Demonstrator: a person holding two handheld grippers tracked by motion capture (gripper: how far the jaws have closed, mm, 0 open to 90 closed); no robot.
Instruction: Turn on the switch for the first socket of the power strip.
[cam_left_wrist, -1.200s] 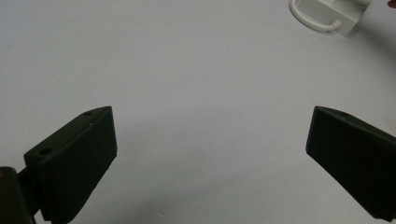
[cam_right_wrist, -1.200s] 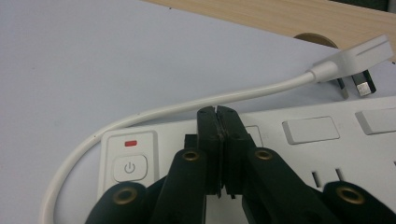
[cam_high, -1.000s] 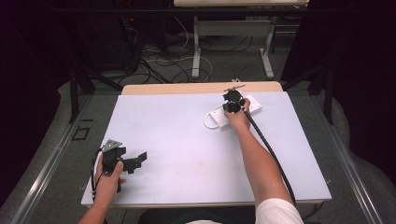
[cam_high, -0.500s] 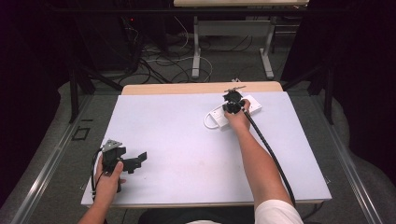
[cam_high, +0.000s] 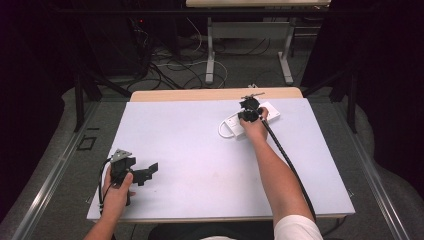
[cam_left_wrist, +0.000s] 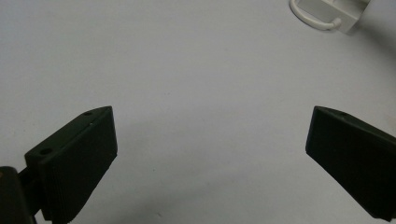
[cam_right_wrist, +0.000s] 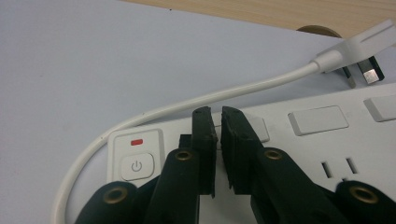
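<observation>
White power strip (cam_high: 250, 121) near worktop's (cam_high: 190, 145) far-right corner | right claw (cam_right_wrist: 218, 122) nearly closed, tips over a switch, pressing seemingly unfinished | left claw (cam_left_wrist: 210, 154) apart, idle near-left

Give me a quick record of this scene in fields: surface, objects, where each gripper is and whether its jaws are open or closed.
surface: pale grey table top with a wood strip along the far edge
object: white power strip at the far right of the table, with a power button, a red mark above it, and its own cable looping round to an unplugged plug
left gripper: near left of the table, jaws wide apart, holding nothing
right gripper: over the power strip, jaws almost together, tips at one of its switches; contact unclear
</observation>
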